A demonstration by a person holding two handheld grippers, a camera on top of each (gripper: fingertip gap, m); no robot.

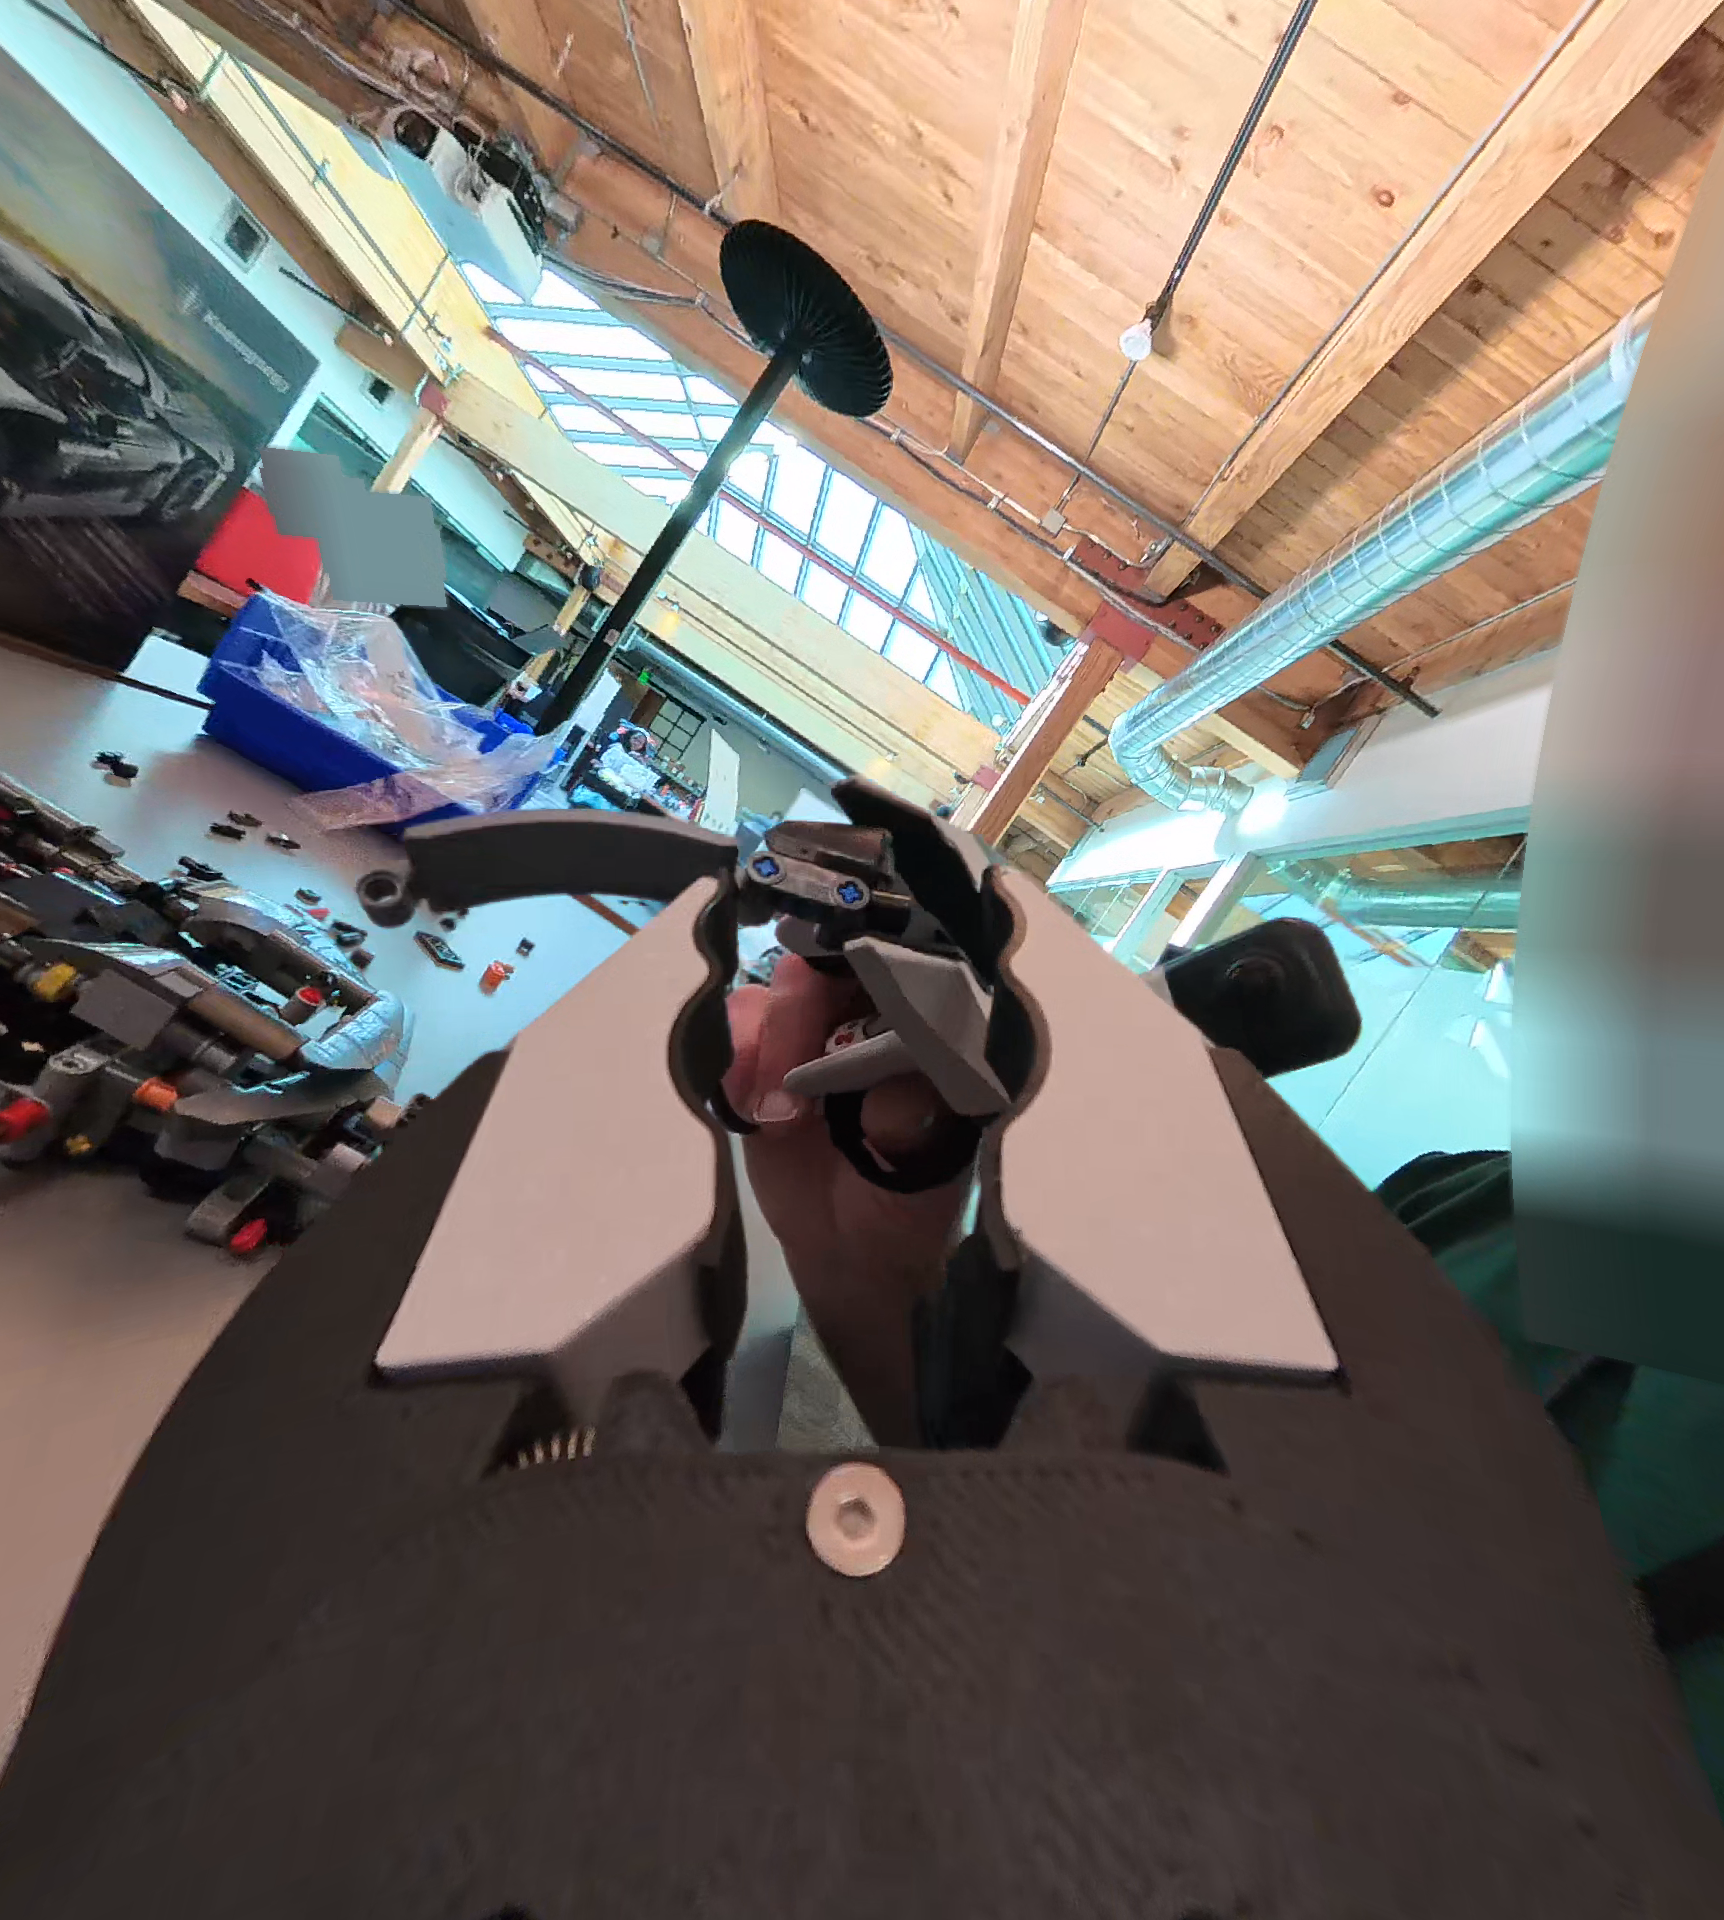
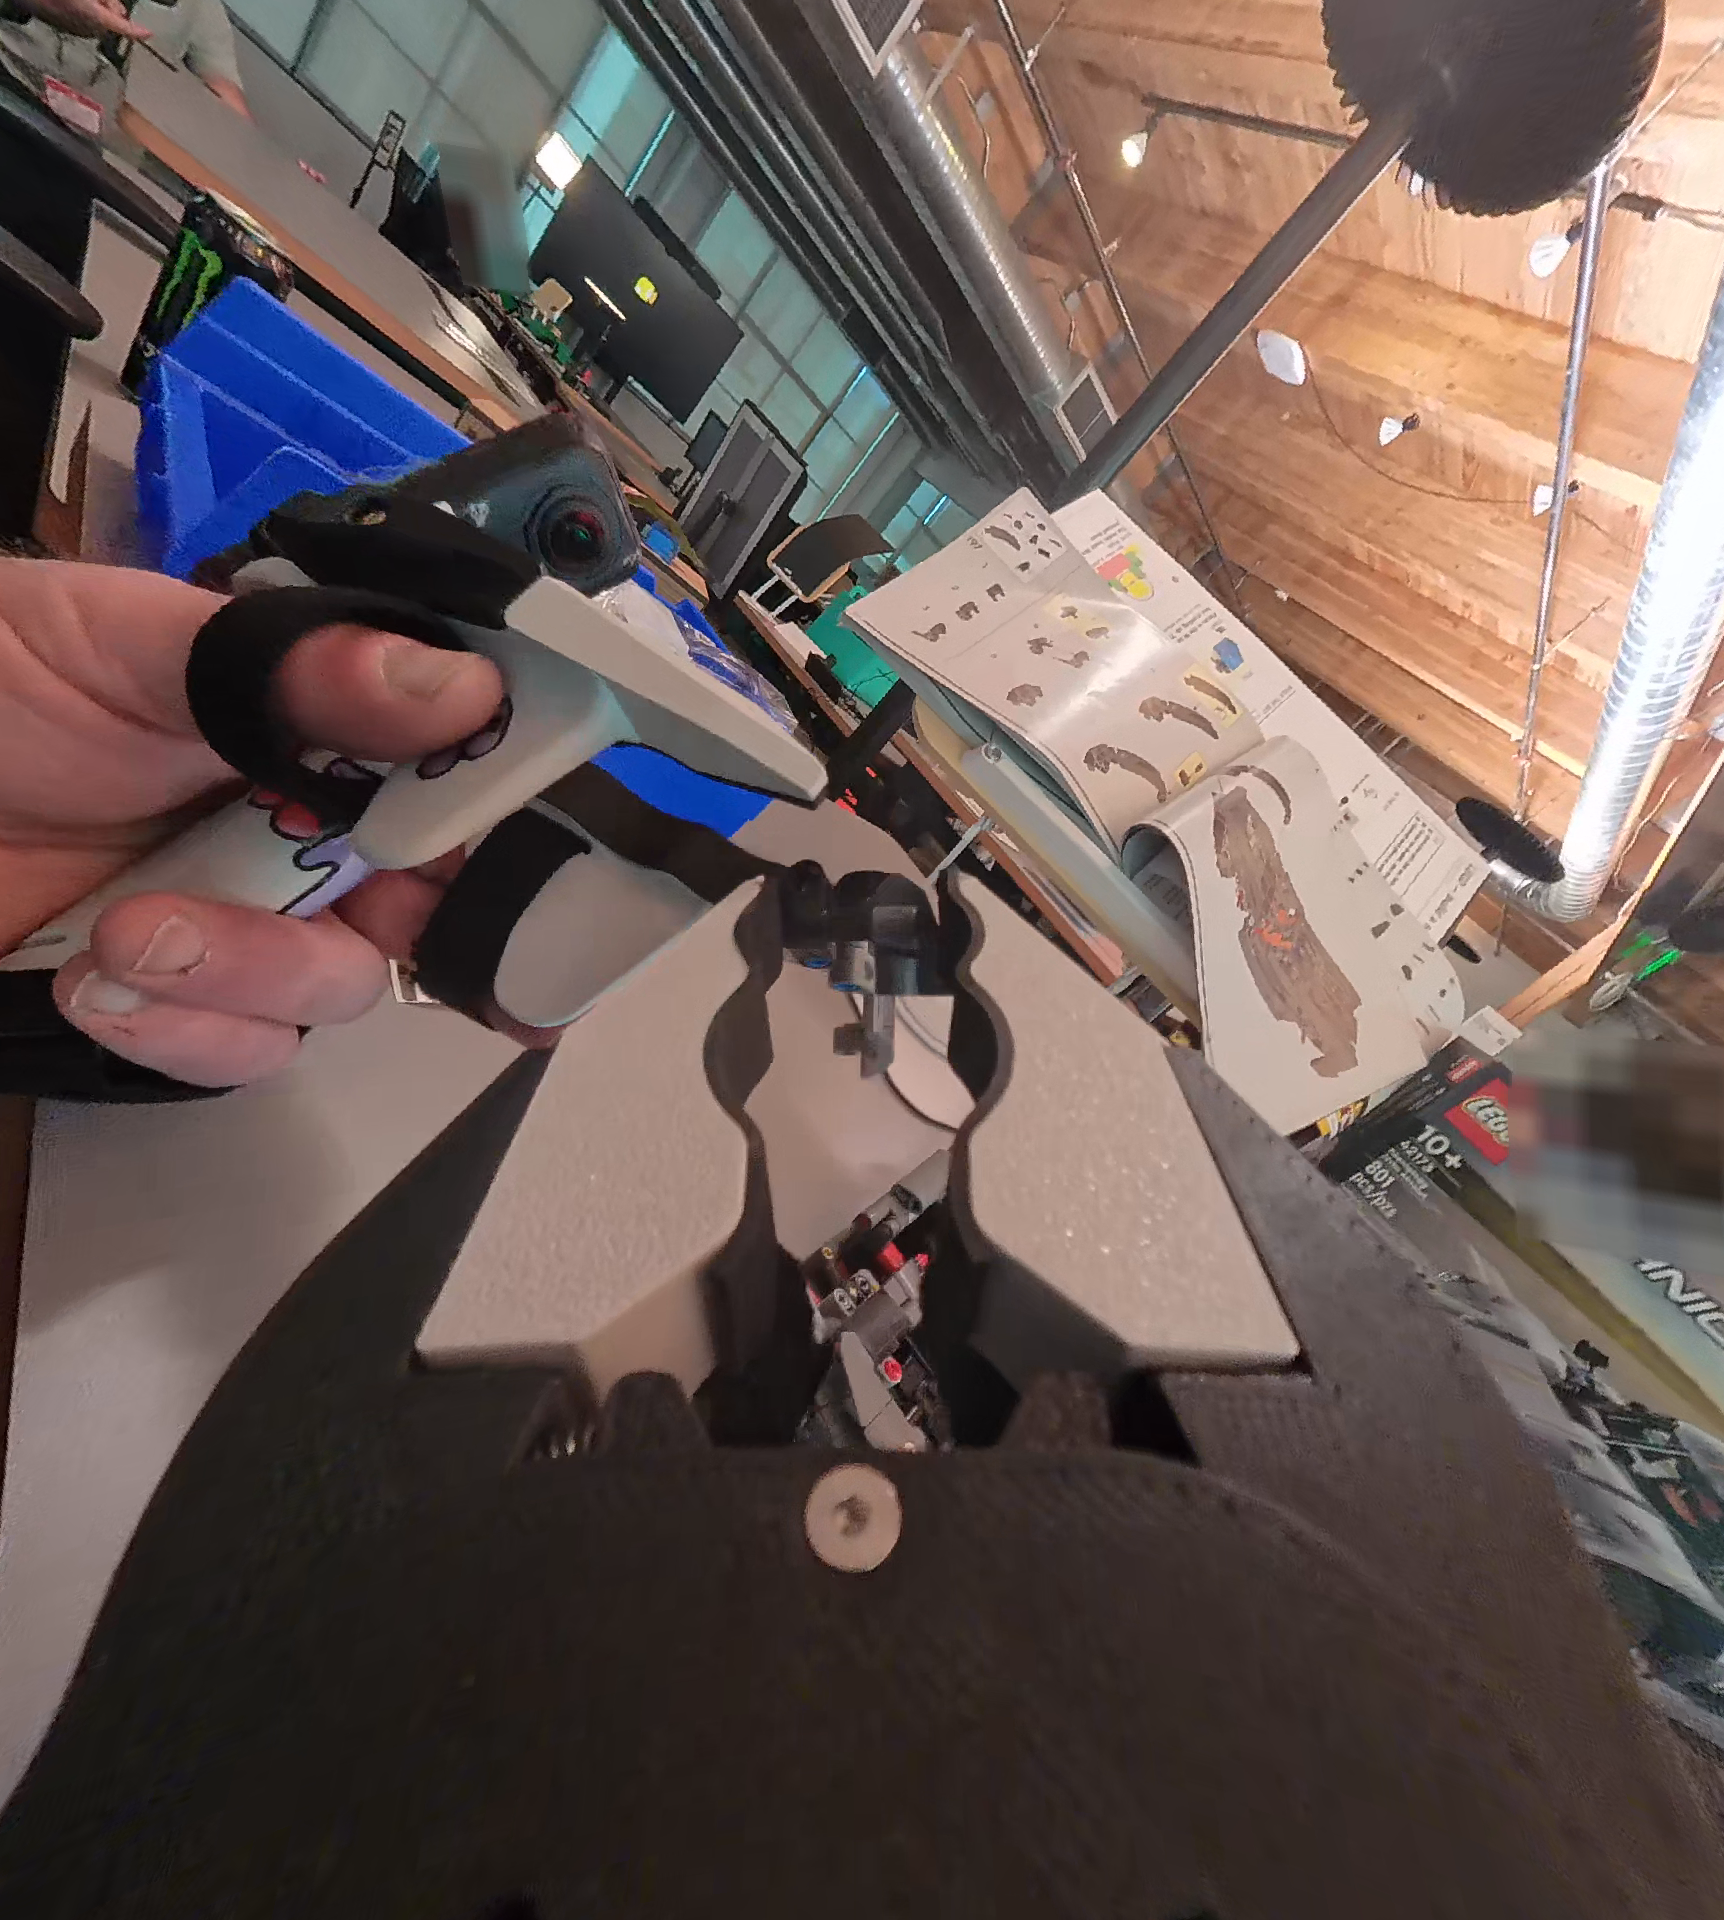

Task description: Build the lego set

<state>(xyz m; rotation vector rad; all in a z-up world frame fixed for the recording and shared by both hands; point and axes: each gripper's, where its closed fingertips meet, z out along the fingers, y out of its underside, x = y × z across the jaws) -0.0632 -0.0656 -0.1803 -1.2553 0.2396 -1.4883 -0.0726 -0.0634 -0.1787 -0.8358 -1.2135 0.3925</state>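
A small dark grey lego sub-assembly (image 1: pixel 806 878) with blue pins and a long curved panel (image 1: pixel 567 862) is held in the air between both grippers. My left gripper (image 1: pixel 863 888) closes around it, with the curved panel sticking out to the left of its fingertips. My right gripper (image 2: pixel 853 894) is shut on the pin end of the same sub-assembly (image 2: pixel 858 935). The grippers face each other: the right one shows in the left wrist view (image 1: pixel 889 987), the left one in the right wrist view (image 2: pixel 764 842). The partly built grey lego car (image 1: pixel 141 1018) lies on the white table (image 1: pixel 58 1351) below left.
Loose small pieces (image 1: pixel 318 904) lie past the car. A blue bin (image 1: pixel 318 696) with plastic bags stands at the back. An open instruction booklet (image 2: pixel 1149 727) leans on a stand, with lego boxes (image 2: pixel 1440 1132) beside it. A black lamp pole (image 1: pixel 671 520) rises behind.
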